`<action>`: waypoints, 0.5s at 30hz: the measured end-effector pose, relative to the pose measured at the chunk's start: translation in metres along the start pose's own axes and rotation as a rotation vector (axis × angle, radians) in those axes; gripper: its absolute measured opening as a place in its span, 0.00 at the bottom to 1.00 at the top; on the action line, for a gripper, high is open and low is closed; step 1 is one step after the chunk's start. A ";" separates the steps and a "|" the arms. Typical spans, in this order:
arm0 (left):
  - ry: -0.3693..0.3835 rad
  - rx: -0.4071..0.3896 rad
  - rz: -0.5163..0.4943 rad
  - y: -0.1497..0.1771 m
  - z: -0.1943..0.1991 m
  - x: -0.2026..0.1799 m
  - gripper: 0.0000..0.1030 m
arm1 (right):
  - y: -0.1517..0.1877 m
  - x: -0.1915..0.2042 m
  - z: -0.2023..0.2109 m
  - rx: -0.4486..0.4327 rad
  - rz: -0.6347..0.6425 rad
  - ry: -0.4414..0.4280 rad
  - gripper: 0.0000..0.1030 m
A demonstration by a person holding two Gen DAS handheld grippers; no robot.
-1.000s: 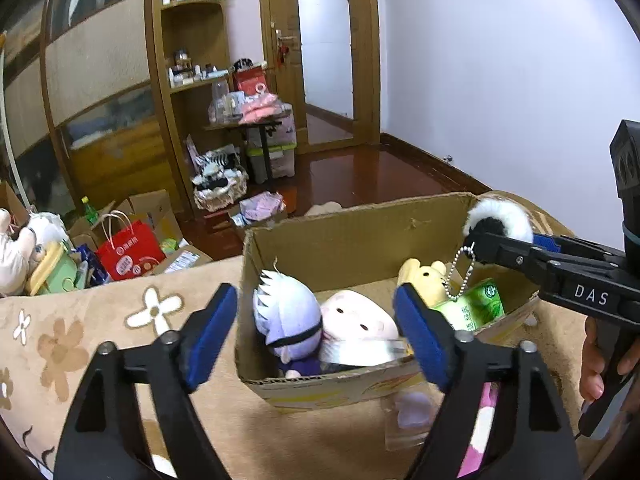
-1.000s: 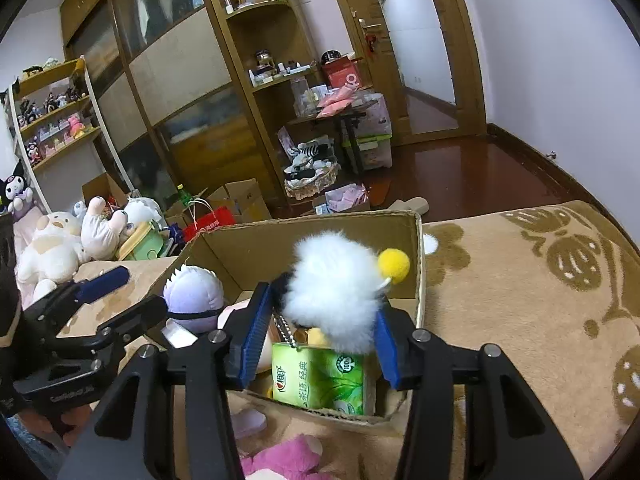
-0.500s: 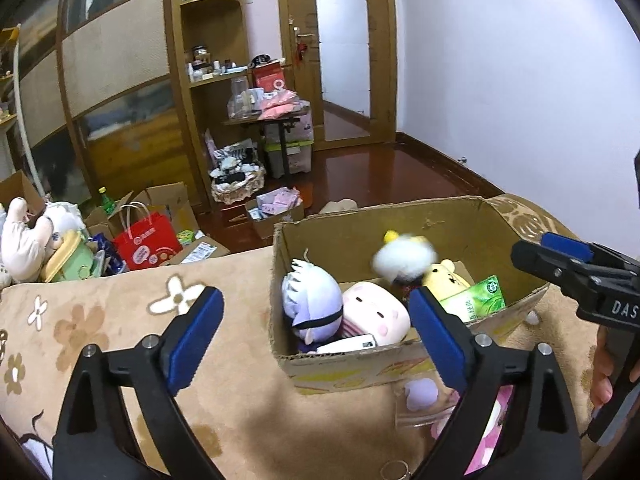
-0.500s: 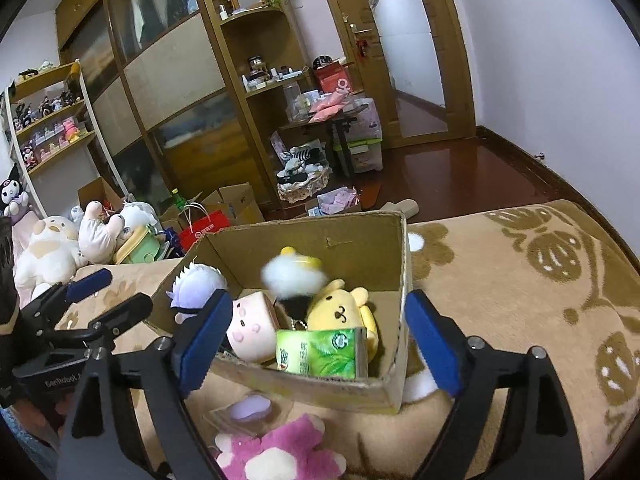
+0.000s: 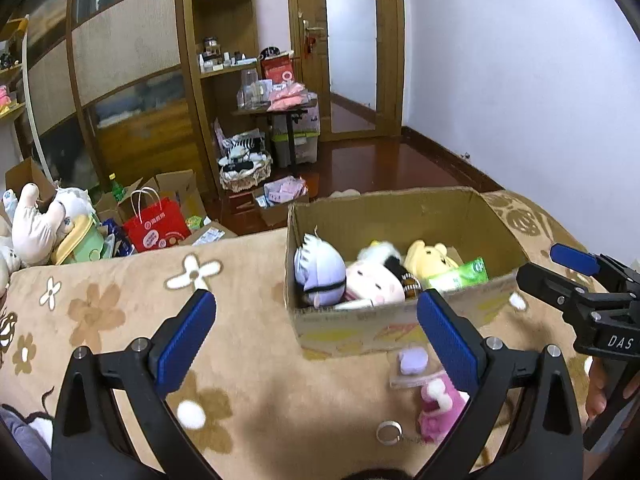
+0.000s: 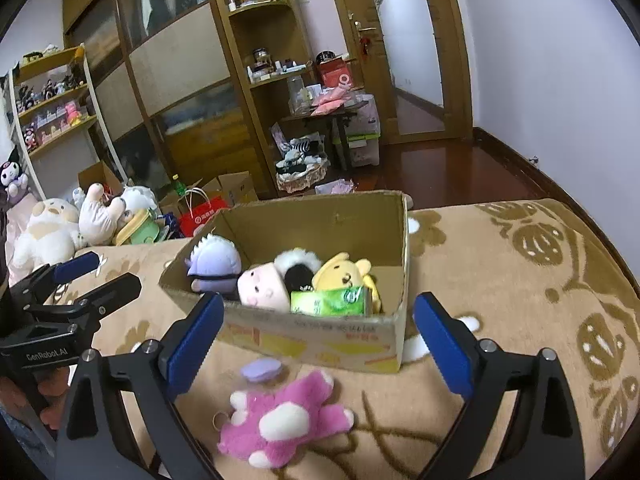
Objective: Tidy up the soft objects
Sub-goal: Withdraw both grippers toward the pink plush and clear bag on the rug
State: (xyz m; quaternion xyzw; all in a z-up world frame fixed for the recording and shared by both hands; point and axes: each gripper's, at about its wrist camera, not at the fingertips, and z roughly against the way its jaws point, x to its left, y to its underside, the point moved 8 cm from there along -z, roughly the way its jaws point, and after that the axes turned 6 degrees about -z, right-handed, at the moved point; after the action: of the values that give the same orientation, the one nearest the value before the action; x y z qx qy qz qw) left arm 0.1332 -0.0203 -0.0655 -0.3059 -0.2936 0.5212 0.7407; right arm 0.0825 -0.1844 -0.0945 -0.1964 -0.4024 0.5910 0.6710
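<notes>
Both the left gripper (image 5: 316,340) and right gripper (image 6: 316,340) are spread, holding nothing. Ahead of them, the brown cardboard box (image 6: 320,332) holds several plush toys; the pink-and-white plush keychain (image 6: 282,420) beneath the right gripper remains.

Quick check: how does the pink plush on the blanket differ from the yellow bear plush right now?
The pink plush lies flat on the blanket in front of the cardboard box; the yellow bear plush sits inside it, packed against other toys. The pink plush has white patches and a metal key ring; the yellow bear is plain yellow and shows no ring. Both are small soft toys, and neither is held.
</notes>
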 end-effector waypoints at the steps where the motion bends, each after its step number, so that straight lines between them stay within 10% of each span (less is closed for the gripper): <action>1: 0.003 0.008 -0.003 0.002 0.002 -0.002 0.97 | 0.003 0.002 0.002 0.004 0.004 0.005 0.97; 15: -0.001 0.040 -0.036 0.020 0.022 -0.015 0.97 | 0.028 0.017 0.021 0.038 0.043 0.013 0.97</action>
State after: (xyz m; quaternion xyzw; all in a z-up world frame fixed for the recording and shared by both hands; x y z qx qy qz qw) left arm 0.1005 -0.0264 -0.0679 -0.2854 -0.2890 0.5137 0.7558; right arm 0.0477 -0.1668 -0.0973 -0.1960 -0.3823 0.6116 0.6644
